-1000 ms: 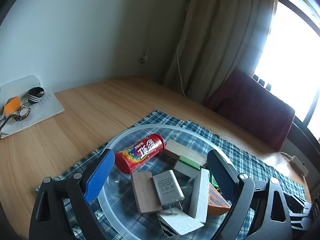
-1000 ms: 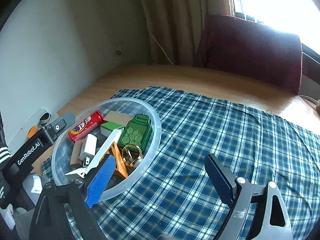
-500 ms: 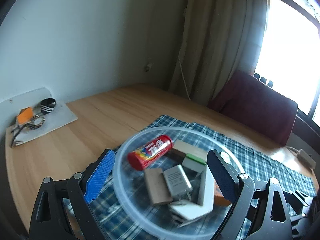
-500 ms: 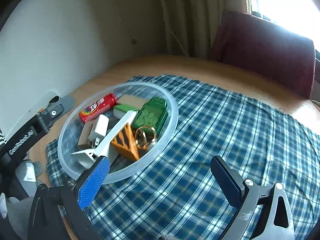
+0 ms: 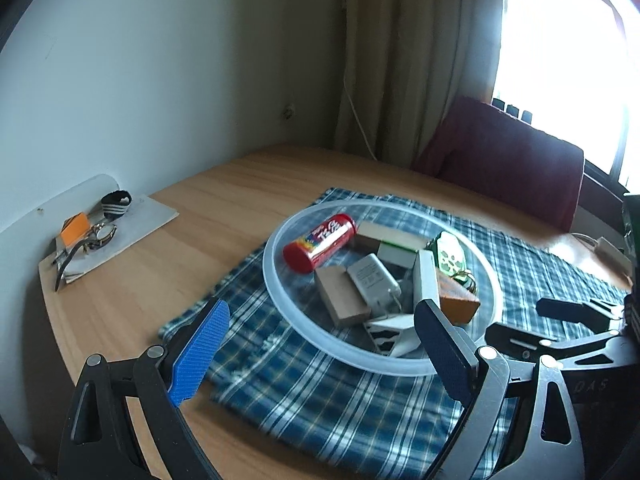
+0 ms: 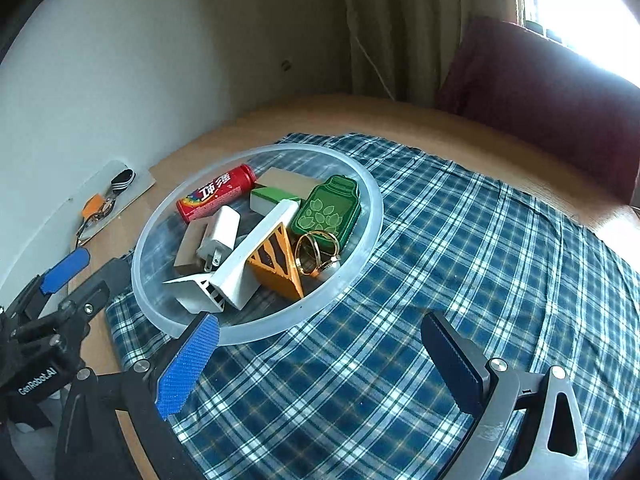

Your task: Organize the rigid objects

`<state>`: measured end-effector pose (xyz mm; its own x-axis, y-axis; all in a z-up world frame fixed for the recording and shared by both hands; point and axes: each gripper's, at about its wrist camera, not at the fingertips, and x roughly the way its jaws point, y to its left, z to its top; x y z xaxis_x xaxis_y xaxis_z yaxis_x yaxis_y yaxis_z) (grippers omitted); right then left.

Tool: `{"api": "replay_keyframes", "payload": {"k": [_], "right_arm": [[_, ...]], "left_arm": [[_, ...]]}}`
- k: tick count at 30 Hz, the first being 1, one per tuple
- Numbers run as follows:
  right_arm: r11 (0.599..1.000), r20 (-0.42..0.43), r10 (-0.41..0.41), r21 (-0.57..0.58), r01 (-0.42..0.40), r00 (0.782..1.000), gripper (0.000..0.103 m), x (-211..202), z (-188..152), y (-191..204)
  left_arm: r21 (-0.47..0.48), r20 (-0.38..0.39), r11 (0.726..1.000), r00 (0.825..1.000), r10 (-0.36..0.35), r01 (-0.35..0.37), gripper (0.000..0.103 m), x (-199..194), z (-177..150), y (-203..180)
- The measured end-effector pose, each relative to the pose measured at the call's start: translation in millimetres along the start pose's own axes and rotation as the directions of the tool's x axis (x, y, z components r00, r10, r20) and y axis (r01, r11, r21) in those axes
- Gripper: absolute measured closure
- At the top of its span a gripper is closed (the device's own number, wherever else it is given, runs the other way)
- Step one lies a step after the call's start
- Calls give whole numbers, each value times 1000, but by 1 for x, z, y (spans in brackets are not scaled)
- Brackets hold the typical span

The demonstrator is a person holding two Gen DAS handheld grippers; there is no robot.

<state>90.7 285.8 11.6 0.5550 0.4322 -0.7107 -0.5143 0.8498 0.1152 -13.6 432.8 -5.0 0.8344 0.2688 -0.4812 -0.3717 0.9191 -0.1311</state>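
A clear plastic bowl (image 5: 276, 280) (image 6: 370, 216) sits on a blue plaid cloth (image 5: 320, 392) (image 6: 460, 280). It holds several rigid objects: a red candy tube (image 5: 320, 242) (image 6: 216, 196), a white charger (image 5: 372, 280) (image 6: 220, 236), a green tin (image 6: 326, 210), an orange wedge (image 6: 276, 264), white blocks (image 6: 256, 256), a gold ring (image 6: 318, 252). My left gripper (image 5: 320, 332) is open, held back above the cloth's near edge. My right gripper (image 6: 320, 344) is open, low over the cloth beside the bowl's rim. Neither holds anything.
A white board (image 5: 132, 224) with a watch, an orange tag and a striped item lies by the wall at the left. A dark red chair back (image 5: 512, 160) stands beyond the wooden table (image 5: 120, 300). A curtain and bright window are behind it.
Both grippers have pulled back and risen from the bowl. The left one was over the bowl's contents and is now short of its rim. The objects in the bowl have not moved.
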Motion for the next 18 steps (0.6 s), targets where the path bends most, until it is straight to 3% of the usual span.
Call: {"api": "replay_keyframes", "payload": {"k": [7, 18], "right_arm": [[999, 58, -23, -24, 24, 998, 0, -13, 3, 4], [998, 42, -50, -36, 51, 998, 0, -12, 3, 7]], "left_arm": [[-7, -23, 1000, 1000, 8, -8, 9, 3, -5, 1], [-4, -47, 1000, 999, 2, -2, 9, 9, -8, -2]]}}
